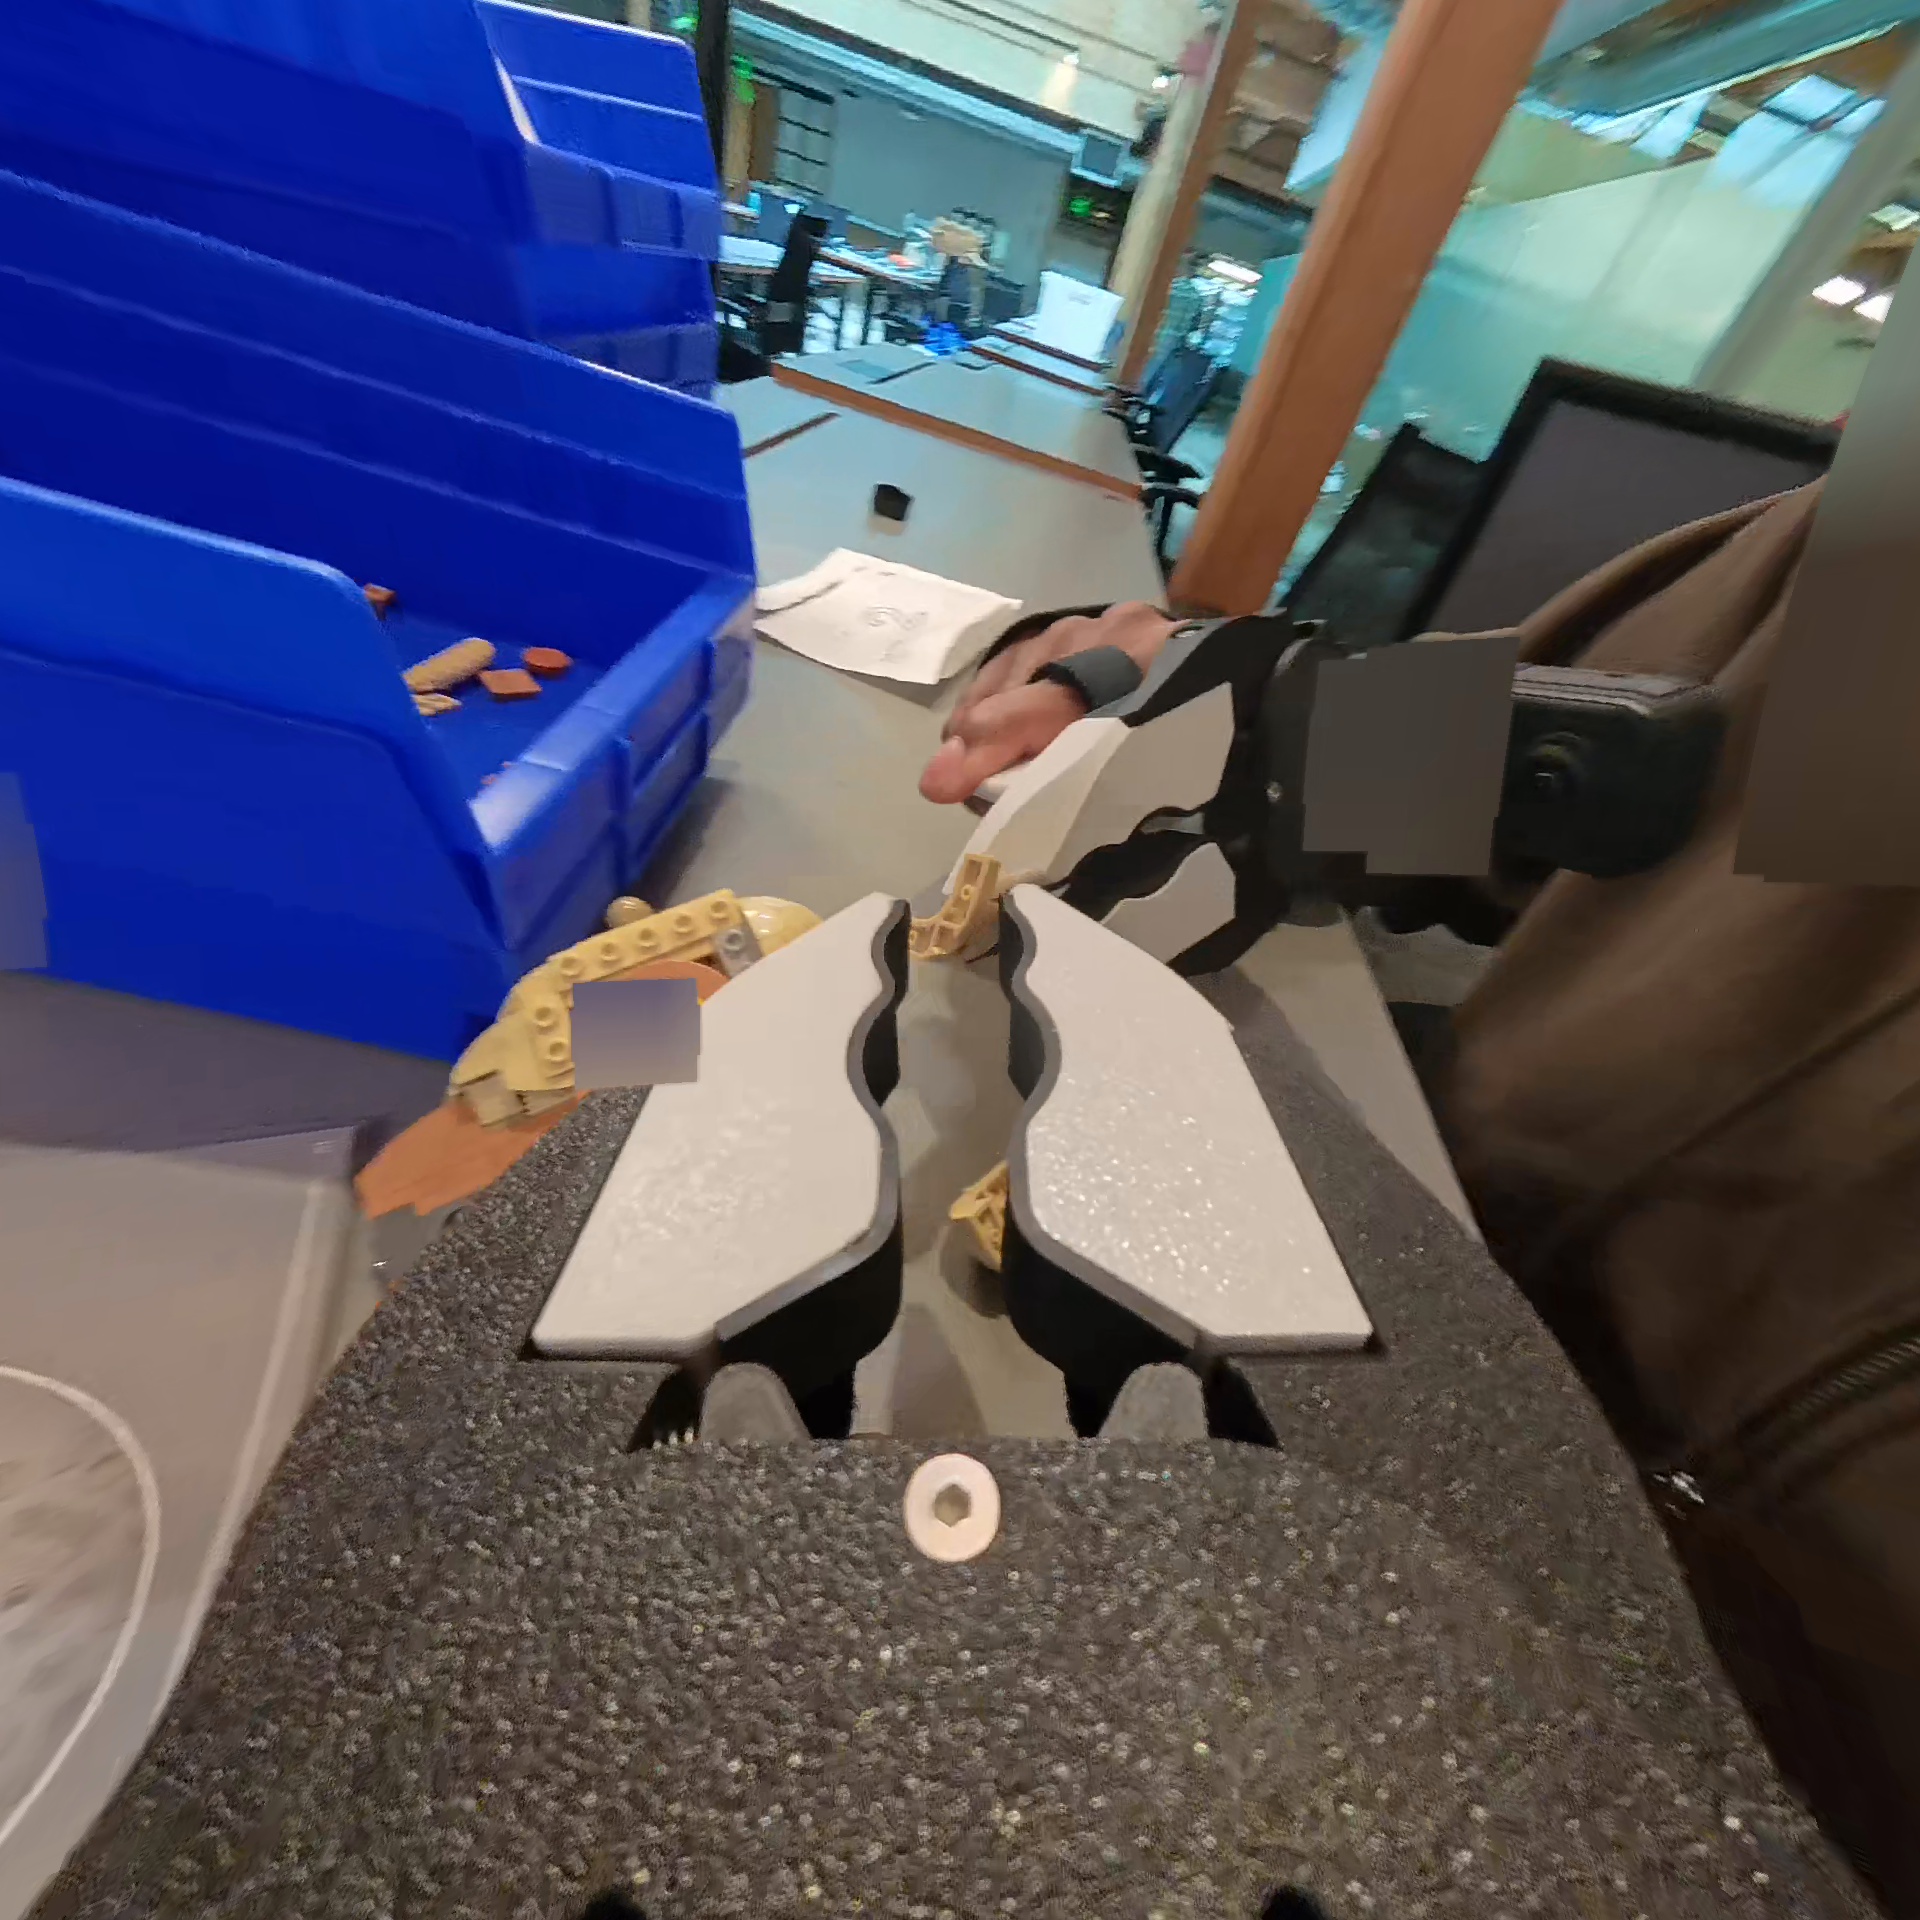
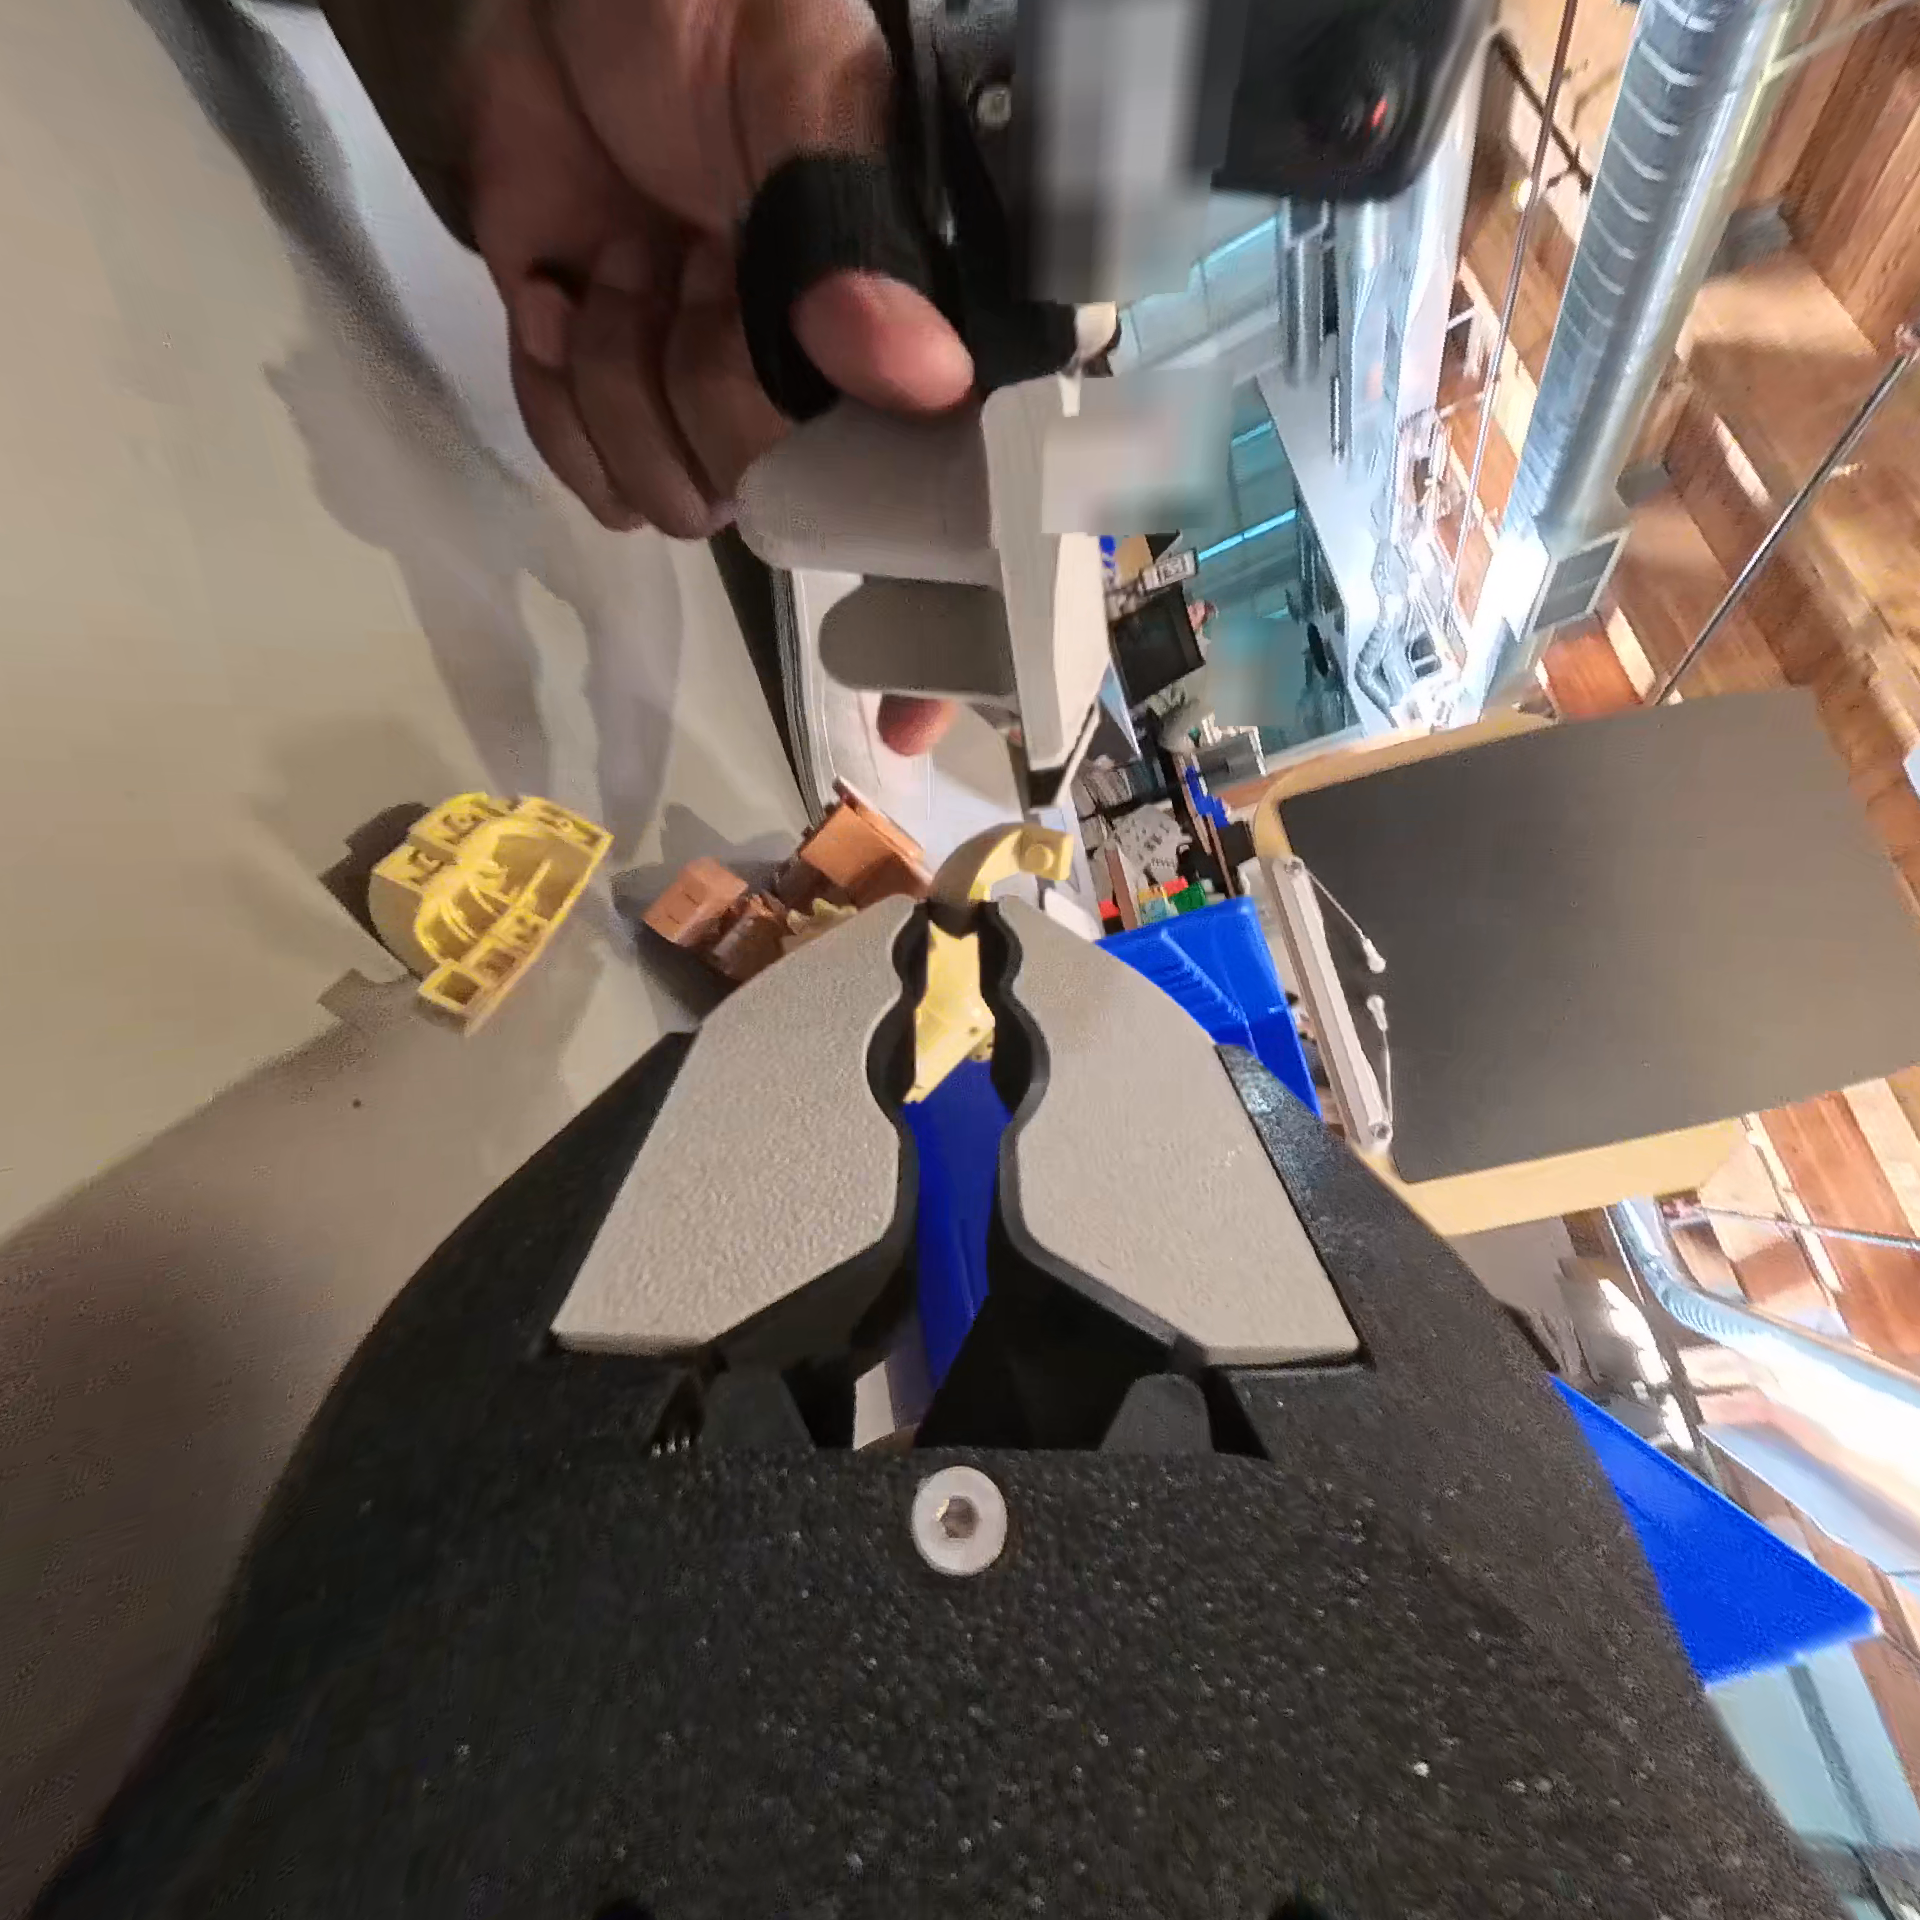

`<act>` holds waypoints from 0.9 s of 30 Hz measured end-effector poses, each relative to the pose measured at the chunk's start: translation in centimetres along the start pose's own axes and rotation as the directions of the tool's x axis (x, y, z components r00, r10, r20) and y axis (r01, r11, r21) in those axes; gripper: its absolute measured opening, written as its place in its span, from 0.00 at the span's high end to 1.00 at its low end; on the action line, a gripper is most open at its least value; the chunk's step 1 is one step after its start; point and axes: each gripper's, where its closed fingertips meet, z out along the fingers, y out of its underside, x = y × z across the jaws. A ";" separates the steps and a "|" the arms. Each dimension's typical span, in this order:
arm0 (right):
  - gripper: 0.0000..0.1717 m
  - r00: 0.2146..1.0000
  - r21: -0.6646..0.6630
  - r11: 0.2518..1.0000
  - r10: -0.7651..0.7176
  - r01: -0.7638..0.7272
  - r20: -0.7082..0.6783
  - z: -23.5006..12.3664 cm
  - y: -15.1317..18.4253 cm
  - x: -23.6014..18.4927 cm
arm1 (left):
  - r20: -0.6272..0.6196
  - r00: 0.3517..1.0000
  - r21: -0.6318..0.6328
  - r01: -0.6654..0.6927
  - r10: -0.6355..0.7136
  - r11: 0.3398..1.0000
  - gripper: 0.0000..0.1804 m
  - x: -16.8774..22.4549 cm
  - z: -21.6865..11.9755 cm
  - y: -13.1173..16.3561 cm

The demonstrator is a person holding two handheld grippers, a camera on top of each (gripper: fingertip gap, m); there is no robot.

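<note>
My right gripper [image 2: 956, 920] is shut on a small tan curved brick piece [image 2: 951, 997]; the tips pinch it, and its studded end [image 2: 1039, 854] sticks out past them. In the left wrist view the right gripper [image 1: 987, 868] comes in from the right and holds that piece [image 1: 958, 906] in the gap between my left gripper's [image 1: 954, 914] tips. The left jaws stand apart around the piece without clamping it. A person's hand [image 1: 1029, 686] holds the right gripper. One left finger [image 2: 1049, 665] shows above the piece in the right wrist view.
Stacked blue bins [image 1: 312, 520] stand at left, the nearest holding small tan and brown pieces [image 1: 478, 670]. A tan brick assembly [image 1: 623, 961] lies on a brown plate [image 1: 447, 1174]. Another tan piece [image 1: 982, 1210] lies under my left fingers. A yellow curved piece [image 2: 478, 904], brown bricks [image 2: 790, 883] and paper [image 1: 883, 623] lie on the table. The brown plate [image 1: 447, 1174] is about 11 centimeters from both grippers' fingertips.
</note>
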 end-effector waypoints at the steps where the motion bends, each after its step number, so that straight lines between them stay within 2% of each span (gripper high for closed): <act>1: 0.95 1.000 -0.019 1.000 -0.006 0.006 -0.002 0.1 0.2 -0.1 | 0.029 0.999 -0.004 -0.027 0.027 1.000 0.90 -0.1 0.1 0.0; 7: 0.95 0.999 -0.074 0.997 -0.033 0.034 0.017 0.5 0.7 -0.7 | 0.168 0.965 -0.084 -0.189 0.201 0.978 0.90 -0.5 0.7 0.6; 13: 0.95 0.996 -0.088 0.992 -0.087 0.090 0.028 0.8 0.5 -1.3 | 0.194 0.942 -0.150 -0.246 0.272 0.958 0.92 -0.5 1.0 1.4; 19: 0.95 0.994 -0.093 0.989 -0.109 0.111 0.029 0.8 0.4 -1.5 | 0.199 0.927 -0.188 -0.283 0.318 0.941 0.97 -0.5 1.1 1.7; 26: 0.95 0.994 -0.088 0.990 -0.109 0.111 0.025 0.8 0.3 -1.3 | 0.197 0.949 -0.151 -0.220 0.247 0.964 0.97 -0.6 0.9 1.5; 27: 0.95 0.992 -0.078 0.990 -0.115 0.118 0.045 0.7 0.1 -1.7 | 0.236 0.941 -0.139 -0.213 0.241 0.967 0.97 -1.1 0.7 1.2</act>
